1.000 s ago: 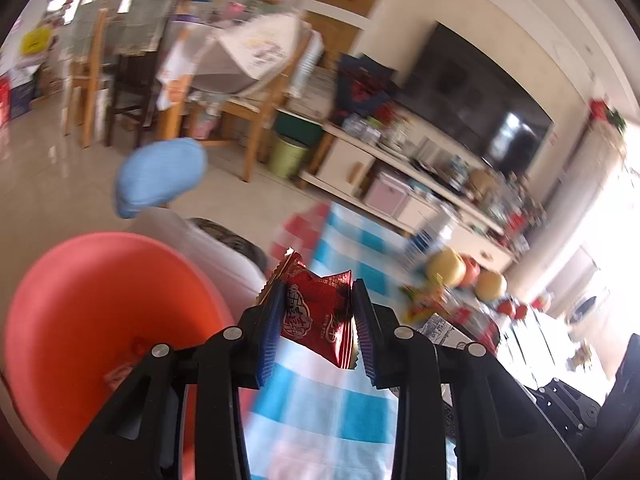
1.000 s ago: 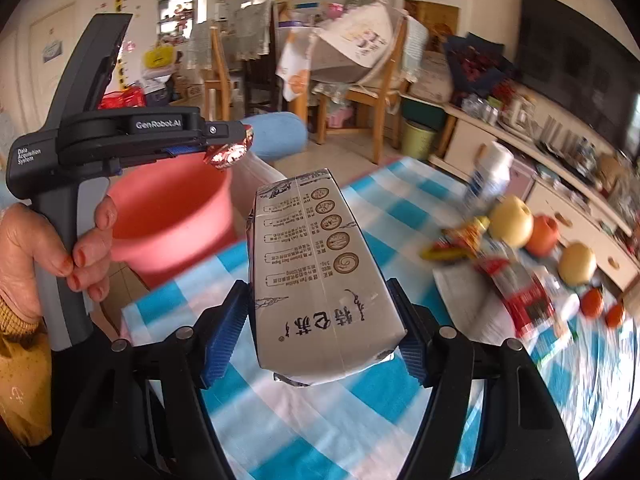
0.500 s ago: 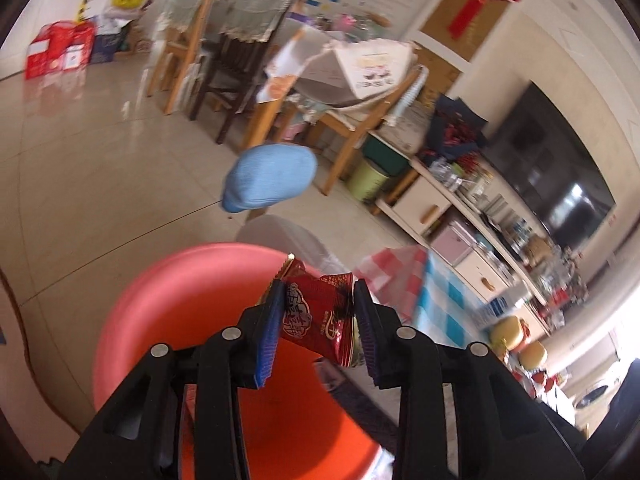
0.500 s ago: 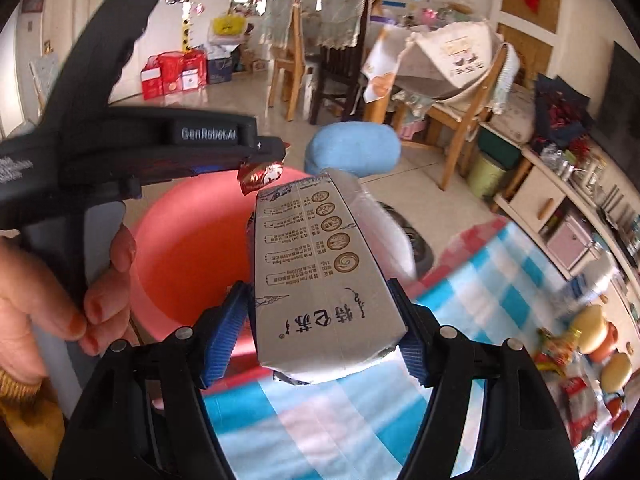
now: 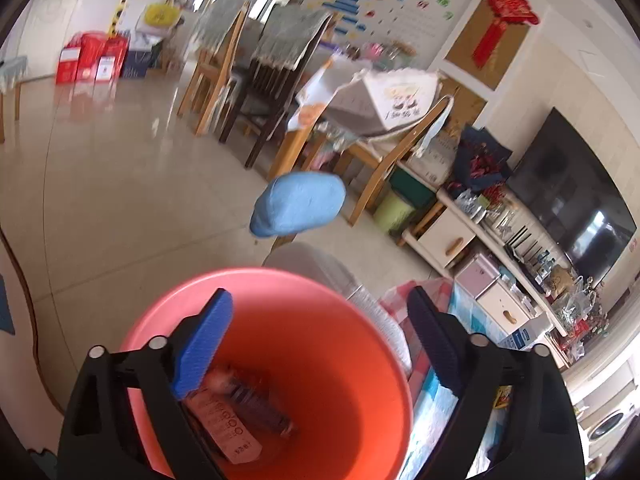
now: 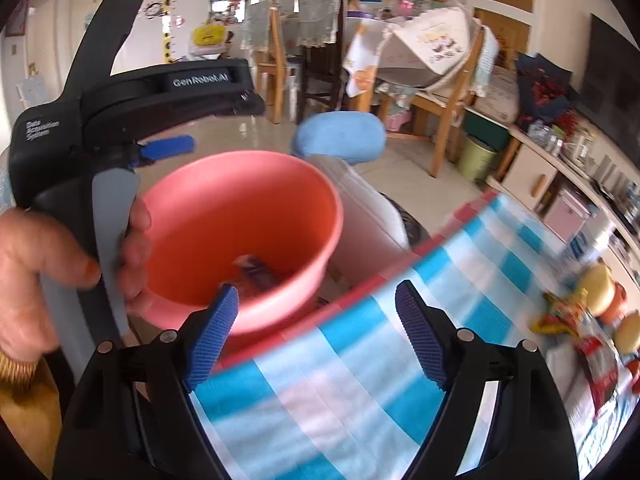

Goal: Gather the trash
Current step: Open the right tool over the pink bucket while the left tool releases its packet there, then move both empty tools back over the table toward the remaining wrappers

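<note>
1. Both grippers have let go within the last second. The left gripper (image 5: 320, 332), which was pinching a red snack wrapper half a second ago, now hangs with its jaws spread wide and empty over the orange bucket (image 5: 372, 336).
2. The right gripper (image 6: 316, 328), which was clamped on a grey carton half a second ago, is likewise spread open with nothing between its blue pads (image 6: 212, 336).
3. The trash (image 5: 236, 412) now lies at the bottom of the bucket: in the left wrist view a blurred carton and wrapper rest together on the floor of it. In the right wrist view only a dark blurred shape shows inside.
4. This likely means two pieces are collected and both grippers are free to fetch more.
5. More litter (image 6: 592, 356) waits on the table (image 6: 360, 384): crumpled red and yellow wrappers lie at the far right, near some round fruit (image 6: 598, 288).
6. The table wears a blue, white and pink checked cloth; the bucket sits just beyond its edge, lower than the tabletop.
7. The left hand (image 6: 44, 276) grips its tool's handle beside the bucket.
8. Behind the bucket stands a white bin with a blue lid (image 5: 298, 204). Further back are a pale tiled floor, wooden chairs (image 5: 384, 160), a low cabinet (image 5: 452, 240) and a television (image 5: 572, 196).
</note>
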`<state>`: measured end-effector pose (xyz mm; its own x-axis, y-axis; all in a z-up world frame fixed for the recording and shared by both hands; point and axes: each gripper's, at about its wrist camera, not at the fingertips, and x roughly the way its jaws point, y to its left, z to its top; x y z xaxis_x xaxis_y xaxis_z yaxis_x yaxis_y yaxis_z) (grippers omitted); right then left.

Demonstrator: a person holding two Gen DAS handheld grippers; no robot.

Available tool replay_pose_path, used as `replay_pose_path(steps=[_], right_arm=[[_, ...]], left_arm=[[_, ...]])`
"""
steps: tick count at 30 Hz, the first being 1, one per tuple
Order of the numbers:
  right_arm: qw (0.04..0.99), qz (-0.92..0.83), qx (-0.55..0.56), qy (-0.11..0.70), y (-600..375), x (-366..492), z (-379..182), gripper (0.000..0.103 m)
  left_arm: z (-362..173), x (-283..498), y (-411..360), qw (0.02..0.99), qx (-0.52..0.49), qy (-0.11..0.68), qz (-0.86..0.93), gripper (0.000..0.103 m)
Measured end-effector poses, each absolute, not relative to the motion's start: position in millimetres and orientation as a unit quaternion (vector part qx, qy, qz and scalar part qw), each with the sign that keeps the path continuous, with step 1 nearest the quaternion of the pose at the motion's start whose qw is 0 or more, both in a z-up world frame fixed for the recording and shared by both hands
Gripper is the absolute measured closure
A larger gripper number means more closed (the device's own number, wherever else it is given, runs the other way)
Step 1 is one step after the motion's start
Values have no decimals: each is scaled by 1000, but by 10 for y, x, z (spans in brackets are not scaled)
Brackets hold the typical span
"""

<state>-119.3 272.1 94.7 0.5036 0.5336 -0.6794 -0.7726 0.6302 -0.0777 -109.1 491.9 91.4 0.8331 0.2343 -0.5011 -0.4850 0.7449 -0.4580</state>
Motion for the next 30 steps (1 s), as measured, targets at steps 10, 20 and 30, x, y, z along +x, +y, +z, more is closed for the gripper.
replay_pose_path(steps=[10,20,30], right_arm=[[872,321,-177,325,1966,-1294,875,17],[887,290,-135,334,1409,-1365,858,9],[900,272,-105,324,985,-1425,861,9]], left_arm=[[1029,-1045,4467,944,-253,171,129,10],[1072,-810,3867,958,-142,225,107,7],[1029,-679,3463,955,-114,261,78,7]])
